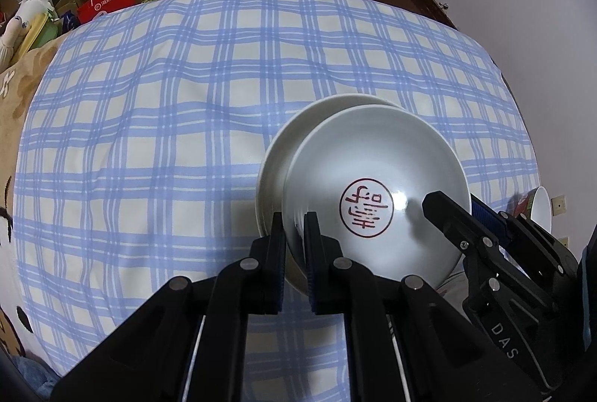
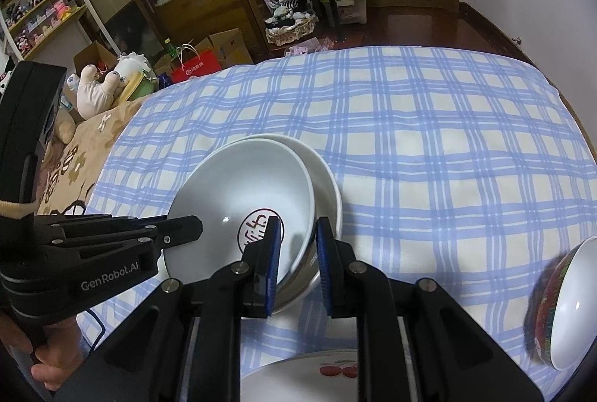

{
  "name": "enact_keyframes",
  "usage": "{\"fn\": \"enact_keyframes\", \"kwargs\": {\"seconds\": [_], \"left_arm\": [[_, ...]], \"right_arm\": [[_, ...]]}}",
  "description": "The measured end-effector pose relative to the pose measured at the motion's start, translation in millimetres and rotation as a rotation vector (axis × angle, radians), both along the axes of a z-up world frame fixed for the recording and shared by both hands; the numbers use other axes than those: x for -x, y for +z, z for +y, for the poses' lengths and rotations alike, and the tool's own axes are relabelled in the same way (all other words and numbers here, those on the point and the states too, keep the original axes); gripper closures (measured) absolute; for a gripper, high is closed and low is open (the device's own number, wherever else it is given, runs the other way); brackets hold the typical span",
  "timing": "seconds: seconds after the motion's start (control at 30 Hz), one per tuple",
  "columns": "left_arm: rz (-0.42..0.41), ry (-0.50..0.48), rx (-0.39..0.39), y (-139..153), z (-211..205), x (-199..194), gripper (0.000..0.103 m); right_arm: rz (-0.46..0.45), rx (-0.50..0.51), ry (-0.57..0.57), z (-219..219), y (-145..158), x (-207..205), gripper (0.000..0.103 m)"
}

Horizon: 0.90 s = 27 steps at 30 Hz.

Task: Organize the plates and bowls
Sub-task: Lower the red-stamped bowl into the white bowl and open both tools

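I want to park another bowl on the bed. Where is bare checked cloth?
Open cloth lies left of and beyond the stacked white bowls, and right of them toward the far edge. It is crowded near the cherry plate and patterned bowl.

A glossy white glazed ceramic bowl (image 1: 377, 185), stamped with a red seal, catches a highlight above a second smooth white bowl (image 1: 294, 140). Both sit over soft, matt blue-checked cotton bedcloth (image 1: 156, 125), lightly creased. The left gripper (image 1: 294, 245) and right gripper (image 2: 298, 252) are matt black plastic with bright metal pins and ribbed blue rubber pads (image 2: 274, 264). Beyond, the wooden floor (image 2: 429, 28) shines polished.
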State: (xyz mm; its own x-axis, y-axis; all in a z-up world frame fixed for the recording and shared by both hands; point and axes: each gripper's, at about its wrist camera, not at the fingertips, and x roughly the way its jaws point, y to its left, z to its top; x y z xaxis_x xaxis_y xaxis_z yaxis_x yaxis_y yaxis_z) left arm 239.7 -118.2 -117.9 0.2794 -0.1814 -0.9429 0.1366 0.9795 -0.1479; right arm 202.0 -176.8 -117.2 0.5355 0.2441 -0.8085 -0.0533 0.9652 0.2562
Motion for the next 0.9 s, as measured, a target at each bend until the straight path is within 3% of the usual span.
{"fn": "enact_keyframes", "kwargs": {"seconds": [0.9], "left_arm": [[0.036,-0.004,0.0,-5.2,-5.3,-4.7,0.093]], "right_arm": [[0.024,0.017,-0.016,0.8,-6.2,-5.4,0.083]]}}
